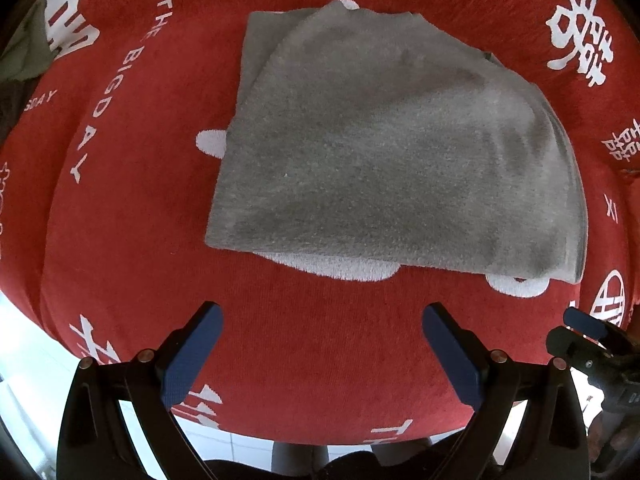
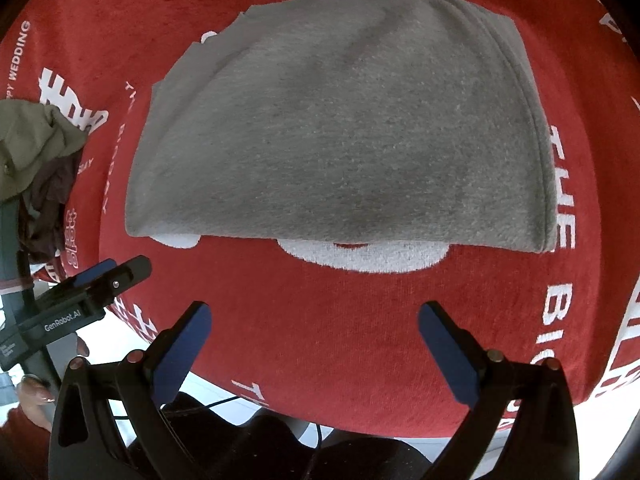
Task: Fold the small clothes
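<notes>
Folded grey garment (image 1: 384, 152) at twelve o'clock on red cloth (image 1: 320, 360); left gripper (image 1: 322, 354) and right gripper (image 2: 314, 354) spread wide, empty.

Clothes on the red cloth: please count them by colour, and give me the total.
Grey: 1, the folded garment in the middle of the red cloth.
Olive green: 1, a crumpled piece at the left edge.
Dark maroon: 1, a crumpled piece partly under the olive one.
Total: 3.
</notes>
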A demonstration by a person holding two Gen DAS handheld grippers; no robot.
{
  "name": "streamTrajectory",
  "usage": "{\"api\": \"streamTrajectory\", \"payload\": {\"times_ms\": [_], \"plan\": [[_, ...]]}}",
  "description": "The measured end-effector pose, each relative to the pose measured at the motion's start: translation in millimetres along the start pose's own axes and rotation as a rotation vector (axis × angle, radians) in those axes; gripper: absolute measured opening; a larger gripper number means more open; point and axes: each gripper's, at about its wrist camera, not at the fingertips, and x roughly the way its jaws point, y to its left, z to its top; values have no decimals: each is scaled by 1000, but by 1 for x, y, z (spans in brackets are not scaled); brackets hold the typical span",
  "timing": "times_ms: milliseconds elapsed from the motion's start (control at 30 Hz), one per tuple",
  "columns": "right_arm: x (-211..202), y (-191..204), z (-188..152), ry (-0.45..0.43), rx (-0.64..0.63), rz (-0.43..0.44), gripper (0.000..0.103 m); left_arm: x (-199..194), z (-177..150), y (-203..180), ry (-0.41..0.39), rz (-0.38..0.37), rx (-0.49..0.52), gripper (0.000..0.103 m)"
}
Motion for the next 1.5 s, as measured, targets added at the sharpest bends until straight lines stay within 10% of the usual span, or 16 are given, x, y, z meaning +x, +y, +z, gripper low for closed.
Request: {"api": "streamTrajectory", "payload": {"times_ms": [467,800,967,1400,1500], "plan": [[9,-8,10,-9,90,133,103,12,6,0,1,-12,-53,100],[32,-1,26,-17,181,368,102,6,14,22,-97,-152,-151,100],[52,5,30,-3,218,481,74,19,16,40,-70,-239,-264,100],[105,22,32,-27,434,719,72,41,7,58,-69,-483,-417,100],[110,27,42,-27,470,725,41,44,7,56,-70,-526,-435,100]]}}
